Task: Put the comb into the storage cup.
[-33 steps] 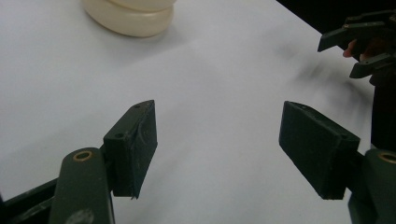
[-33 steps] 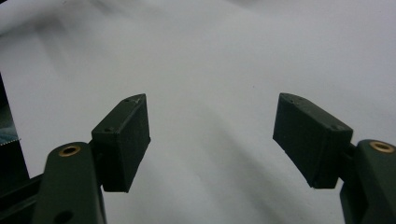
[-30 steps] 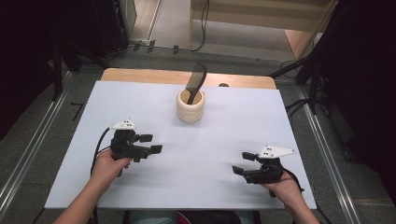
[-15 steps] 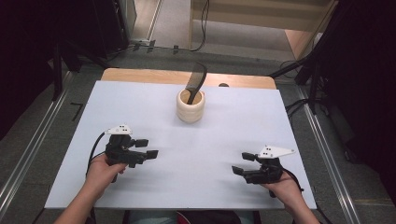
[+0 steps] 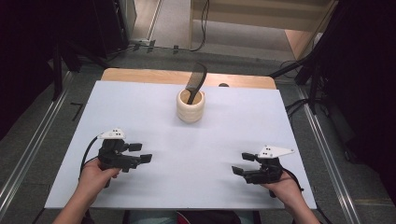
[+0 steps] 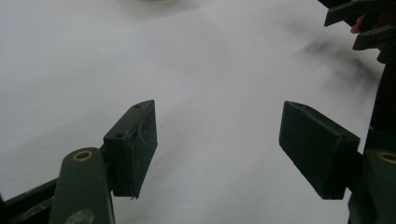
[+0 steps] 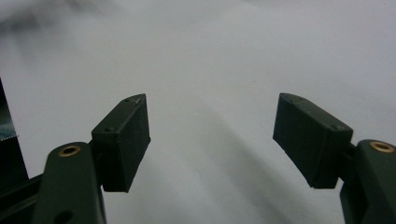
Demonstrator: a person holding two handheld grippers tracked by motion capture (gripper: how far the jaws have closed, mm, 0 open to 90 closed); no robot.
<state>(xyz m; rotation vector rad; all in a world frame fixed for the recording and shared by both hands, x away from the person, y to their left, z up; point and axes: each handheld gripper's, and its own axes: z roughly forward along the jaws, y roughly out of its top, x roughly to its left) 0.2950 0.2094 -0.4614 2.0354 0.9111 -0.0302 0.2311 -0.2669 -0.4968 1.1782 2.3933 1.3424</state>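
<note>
Both grippers rest low on the white table [image 5: 140,107], left gripper [image 5: 139,153] and right gripper [image 5: 243,164] gaping wide, nothing held. Comb [image 5: 196,83] stands tilted in the cup [image 5: 190,106], well apart (far side). Risk: a careless reach tips the cup over.

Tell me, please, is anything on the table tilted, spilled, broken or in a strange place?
Nothing looks spilled or broken. The black comb stands in the cream cup and leans toward the far right, sticking out well above the rim; that is the one askew thing. The white table is otherwise bare, and both tools are open with nothing between the jaws.
</note>
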